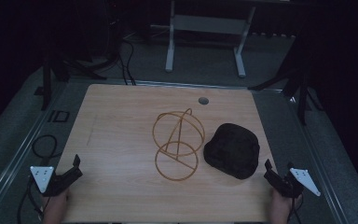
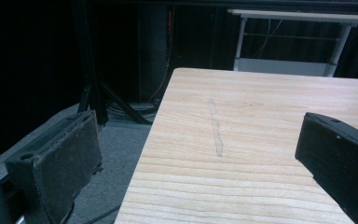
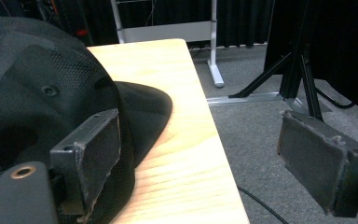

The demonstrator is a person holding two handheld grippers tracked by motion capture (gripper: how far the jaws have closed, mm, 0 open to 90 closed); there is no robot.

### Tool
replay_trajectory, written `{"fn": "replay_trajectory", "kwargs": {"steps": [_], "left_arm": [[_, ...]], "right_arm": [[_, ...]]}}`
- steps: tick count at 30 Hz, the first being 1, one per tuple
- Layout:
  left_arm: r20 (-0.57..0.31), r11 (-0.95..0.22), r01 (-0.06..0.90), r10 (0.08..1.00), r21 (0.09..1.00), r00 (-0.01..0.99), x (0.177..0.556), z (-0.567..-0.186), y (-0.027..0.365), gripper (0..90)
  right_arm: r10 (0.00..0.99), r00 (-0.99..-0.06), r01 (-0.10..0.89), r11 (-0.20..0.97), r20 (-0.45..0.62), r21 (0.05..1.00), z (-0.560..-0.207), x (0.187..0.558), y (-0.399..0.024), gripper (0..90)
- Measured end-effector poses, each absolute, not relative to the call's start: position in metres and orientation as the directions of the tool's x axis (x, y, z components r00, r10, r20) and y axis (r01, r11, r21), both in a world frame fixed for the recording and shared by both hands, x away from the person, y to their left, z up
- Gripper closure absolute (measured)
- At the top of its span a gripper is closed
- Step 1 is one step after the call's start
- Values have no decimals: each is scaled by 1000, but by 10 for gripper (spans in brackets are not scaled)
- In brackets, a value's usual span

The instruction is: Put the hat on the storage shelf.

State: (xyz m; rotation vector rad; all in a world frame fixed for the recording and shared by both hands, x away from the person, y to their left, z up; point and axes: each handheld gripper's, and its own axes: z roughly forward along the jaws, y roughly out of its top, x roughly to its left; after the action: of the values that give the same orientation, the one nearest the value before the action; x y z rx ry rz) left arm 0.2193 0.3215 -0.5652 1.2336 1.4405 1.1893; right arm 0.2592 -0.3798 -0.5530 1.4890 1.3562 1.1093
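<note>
A black cap (image 1: 233,149) lies on the right side of the wooden table (image 1: 121,126). Left of it, near the middle, stands a thin golden wire frame of joined rings (image 1: 177,143). My left gripper (image 1: 73,169) rests at the table's front left corner, open and empty; its jaws (image 2: 200,158) straddle the table's left edge. My right gripper (image 1: 269,171) sits at the front right corner, open, just right of the cap. In the right gripper view the cap (image 3: 32,102) looms close behind the left jaw, and the gripper (image 3: 205,158) holds nothing.
A small round grommet (image 1: 203,100) is set in the table near its far edge. A white desk frame (image 1: 205,37) stands on the floor beyond. Black tripod legs (image 1: 298,88) flank the table, and cables (image 1: 44,144) lie on the grey carpet at left.
</note>
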Motion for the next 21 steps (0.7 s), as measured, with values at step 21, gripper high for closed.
{"fn": "replay_trajectory", "kwargs": {"steps": [21], "left_arm": [[-33, 53, 154, 991, 987, -132, 219, -565, 321, 6]], "right_arm": [[983, -151, 310, -54, 106, 949, -503, 258, -356, 140]]}}
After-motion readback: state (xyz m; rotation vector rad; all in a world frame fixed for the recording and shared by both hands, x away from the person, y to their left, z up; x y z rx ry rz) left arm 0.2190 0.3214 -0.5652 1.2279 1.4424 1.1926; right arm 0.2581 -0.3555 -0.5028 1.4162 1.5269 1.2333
